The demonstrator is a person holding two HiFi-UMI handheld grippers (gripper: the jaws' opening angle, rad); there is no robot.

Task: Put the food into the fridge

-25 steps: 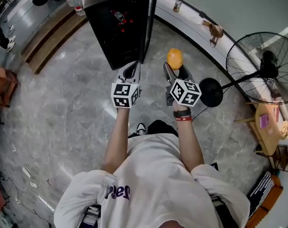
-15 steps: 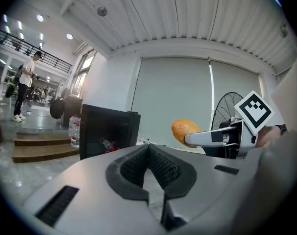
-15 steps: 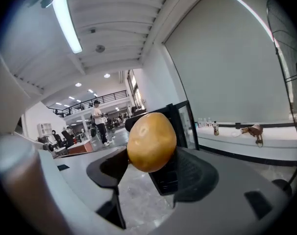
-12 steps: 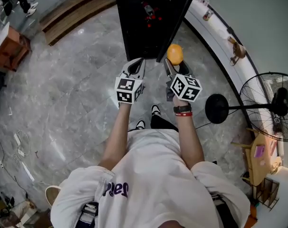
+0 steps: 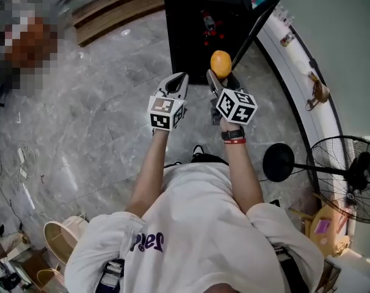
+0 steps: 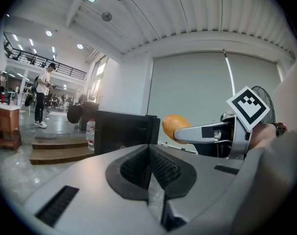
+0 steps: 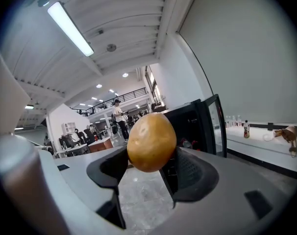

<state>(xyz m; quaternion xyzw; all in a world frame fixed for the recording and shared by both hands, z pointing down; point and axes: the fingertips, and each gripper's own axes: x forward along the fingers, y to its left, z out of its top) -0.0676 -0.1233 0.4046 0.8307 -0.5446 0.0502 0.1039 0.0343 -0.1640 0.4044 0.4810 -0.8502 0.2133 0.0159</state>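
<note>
Both tongs are now sitting nearer the black fridge than a second ago. Its open front is lying just beyond their tips, and the standing fan is showing lower at the right of the head view. The right tongs are gripping a round orange fruit between widely spread jaws, holding it in the air just in front of the fridge's open door. The left tongs are staying pressed together and empty, just beside the right ones. The fridge is standing on the grey marble floor.
</note>
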